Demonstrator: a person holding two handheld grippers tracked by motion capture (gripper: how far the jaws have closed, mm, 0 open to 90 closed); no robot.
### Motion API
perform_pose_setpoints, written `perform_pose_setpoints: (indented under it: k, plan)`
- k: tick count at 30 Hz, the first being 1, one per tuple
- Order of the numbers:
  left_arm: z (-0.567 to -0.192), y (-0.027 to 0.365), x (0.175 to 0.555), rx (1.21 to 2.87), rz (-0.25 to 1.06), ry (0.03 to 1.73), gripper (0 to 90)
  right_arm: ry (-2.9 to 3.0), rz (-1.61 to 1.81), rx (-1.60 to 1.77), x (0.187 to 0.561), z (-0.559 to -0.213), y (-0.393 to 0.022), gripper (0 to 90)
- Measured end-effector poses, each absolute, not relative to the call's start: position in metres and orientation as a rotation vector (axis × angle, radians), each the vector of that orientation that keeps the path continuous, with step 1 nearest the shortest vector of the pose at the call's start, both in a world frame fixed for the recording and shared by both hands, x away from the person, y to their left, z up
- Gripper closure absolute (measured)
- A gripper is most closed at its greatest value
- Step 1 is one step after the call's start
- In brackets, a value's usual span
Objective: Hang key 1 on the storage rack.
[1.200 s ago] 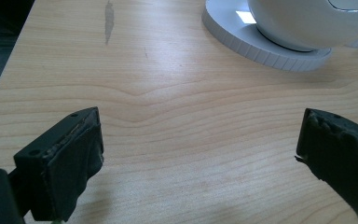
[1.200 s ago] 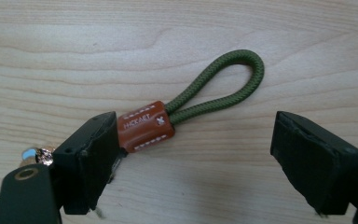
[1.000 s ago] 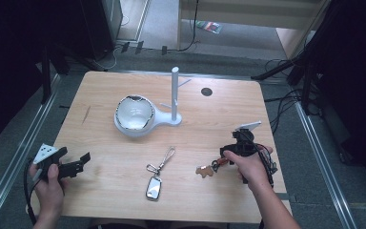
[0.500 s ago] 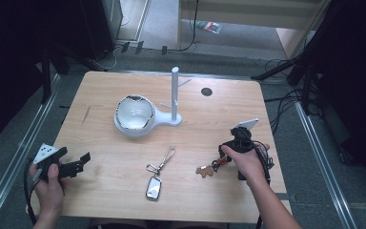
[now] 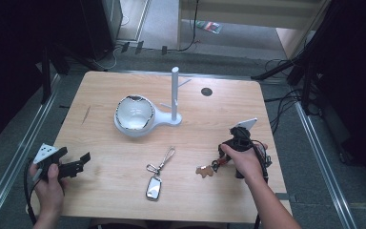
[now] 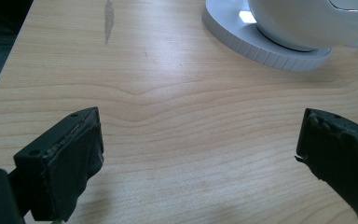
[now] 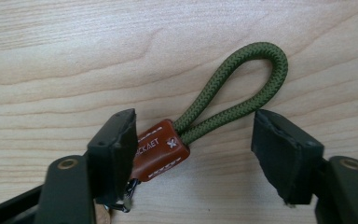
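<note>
- Right gripper view: the right gripper (image 7: 193, 149) points down at the table with its two black jaws apart; they have just been closing in, and the pads do not yet pinch anything.
- Between the jaws lies one keychain strap (image 7: 235, 88), a single loop of olive-green braided cord on the wood.
- The cord's two ends run into one brown leather tab (image 7: 161, 149), which lies just beside, perhaps touching, the jaw at the left of this view; the other jaw stands clear of the cord.
- The tab bears white stitching, a small white cross mark and white letters that read roughly "CKAET"; the start of the word is hidden behind the jaw.
- A bit of metal ring shows under that same jaw, too little to tell more.
- High view: this strap sits near the table's right front, under the right hand (image 5: 243, 162).
- One car key fob (image 5: 153, 187) on a thin strap with a clip lies at the middle front, well apart from the green loop.
- One white bowl (image 5: 133, 113) rests on the round base of one white stand (image 5: 175, 90) with short pegs, farther back.
- One dark round hole (image 5: 206, 91) marks the tabletop (image 5: 105, 191) at the back.
- The left gripper (image 5: 74, 164) hovers at the left front, jaws spread wide with only bare wood between them.
</note>
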State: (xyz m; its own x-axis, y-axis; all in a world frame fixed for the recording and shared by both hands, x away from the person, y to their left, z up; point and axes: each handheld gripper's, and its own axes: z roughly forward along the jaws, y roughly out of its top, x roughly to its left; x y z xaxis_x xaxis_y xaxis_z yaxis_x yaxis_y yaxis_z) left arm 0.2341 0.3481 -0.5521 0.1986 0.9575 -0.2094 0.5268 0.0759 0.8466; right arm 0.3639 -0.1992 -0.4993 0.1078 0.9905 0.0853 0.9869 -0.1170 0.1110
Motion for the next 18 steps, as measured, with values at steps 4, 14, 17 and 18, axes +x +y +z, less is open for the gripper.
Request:
perform_pose_setpoints:
  k: [4, 14, 17, 18]
  plan:
    - [-0.552, 0.348, 0.234, 1.575, 0.604, 1.45, 1.1, 2.045, 0.227, 2.352, 0.367, -0.501, -0.2, 40.4]
    - [-0.552, 0.348, 0.234, 1.575, 0.605, 1.449, 1.1, 2.068, 0.145, 2.278, 0.371, -0.5, -0.191, 44.7]
    - [-0.552, 0.348, 0.234, 1.576, 0.604, 1.449, 1.1, 2.076, 0.148, 2.272, 0.372, -0.497, -0.19, 40.0]
    - [-0.552, 0.348, 0.234, 1.577, 0.604, 1.449, 1.1, 2.071, 0.143, 2.287, 0.372, -0.497, -0.19, 38.1]
